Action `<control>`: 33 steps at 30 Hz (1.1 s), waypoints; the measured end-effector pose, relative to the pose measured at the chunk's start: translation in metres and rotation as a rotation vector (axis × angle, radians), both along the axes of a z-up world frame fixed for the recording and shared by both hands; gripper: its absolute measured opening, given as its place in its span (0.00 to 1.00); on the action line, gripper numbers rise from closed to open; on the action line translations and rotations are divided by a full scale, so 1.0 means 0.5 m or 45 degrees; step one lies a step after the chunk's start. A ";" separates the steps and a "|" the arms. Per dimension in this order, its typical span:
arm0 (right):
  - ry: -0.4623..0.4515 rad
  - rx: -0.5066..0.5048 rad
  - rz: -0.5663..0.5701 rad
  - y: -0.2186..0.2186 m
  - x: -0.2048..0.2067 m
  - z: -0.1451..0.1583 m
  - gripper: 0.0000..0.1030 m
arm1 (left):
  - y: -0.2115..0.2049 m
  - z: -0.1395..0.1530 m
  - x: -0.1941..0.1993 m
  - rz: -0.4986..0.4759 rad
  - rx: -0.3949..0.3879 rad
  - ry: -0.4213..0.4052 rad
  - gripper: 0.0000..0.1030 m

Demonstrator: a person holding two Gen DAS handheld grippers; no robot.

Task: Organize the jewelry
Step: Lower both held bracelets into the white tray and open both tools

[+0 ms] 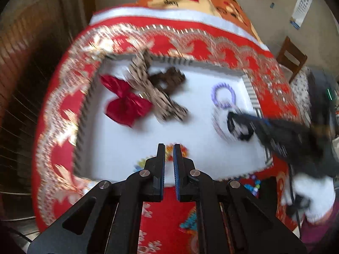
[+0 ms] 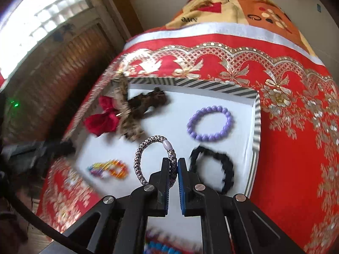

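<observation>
The right fingers (image 2: 174,165) are pinched on a grey braided bracelet (image 2: 148,154), which is held upright over the white tray (image 2: 211,99), probably so that it can be set in a free spot among the sorted pieces. The left fingers (image 1: 168,152) are pressed together with nothing between them. A purple bead bracelet (image 2: 209,123) lies beyond the right fingers, a black hair tie (image 2: 214,169) just beside them, and a colourful bead bracelet (image 2: 108,169) on the other side

Glossy beads (image 2: 209,123); woven cord (image 2: 148,158)
</observation>
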State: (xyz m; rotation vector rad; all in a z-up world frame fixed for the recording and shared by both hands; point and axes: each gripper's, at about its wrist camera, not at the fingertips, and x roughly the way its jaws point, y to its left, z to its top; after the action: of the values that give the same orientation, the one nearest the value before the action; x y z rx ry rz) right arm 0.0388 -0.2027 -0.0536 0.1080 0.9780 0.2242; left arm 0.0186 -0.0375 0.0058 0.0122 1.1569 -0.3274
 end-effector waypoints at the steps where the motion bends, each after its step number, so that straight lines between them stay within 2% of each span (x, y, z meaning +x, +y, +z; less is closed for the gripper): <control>1: 0.011 0.000 -0.003 0.003 0.022 -0.007 0.07 | -0.009 -0.016 -0.001 -0.020 0.007 0.024 0.07; 7: 0.083 -0.039 -0.006 0.037 0.114 -0.056 0.07 | -0.013 -0.078 0.017 0.002 0.100 0.080 0.07; 15: 0.096 0.028 -0.010 0.051 0.165 -0.067 0.07 | 0.037 -0.093 0.083 0.097 0.132 0.077 0.10; 16: 0.099 0.030 -0.009 0.048 0.166 -0.065 0.08 | 0.041 -0.094 0.088 0.104 0.128 0.077 0.14; 17: 0.094 0.033 -0.010 0.044 0.163 -0.061 0.10 | 0.044 -0.095 0.091 0.109 0.126 0.080 0.17; 19: 0.082 0.050 -0.016 0.037 0.154 -0.054 0.24 | 0.046 -0.096 0.091 0.116 0.111 0.083 0.29; 20: 0.077 0.068 -0.020 0.033 0.146 -0.050 0.26 | 0.046 -0.096 0.091 0.117 0.106 0.084 0.30; 22: 0.067 0.081 -0.015 0.030 0.130 -0.042 0.26 | 0.044 -0.094 0.085 0.121 0.108 0.081 0.33; 33: 0.006 0.068 -0.032 0.023 0.014 0.011 0.29 | 0.047 -0.035 0.041 0.170 0.135 -0.040 0.33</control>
State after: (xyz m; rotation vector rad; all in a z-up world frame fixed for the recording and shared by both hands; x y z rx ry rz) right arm 0.0457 -0.1914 -0.0480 0.1701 0.9750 0.2272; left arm 0.0391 -0.0142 -0.0120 0.0329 1.1368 -0.1467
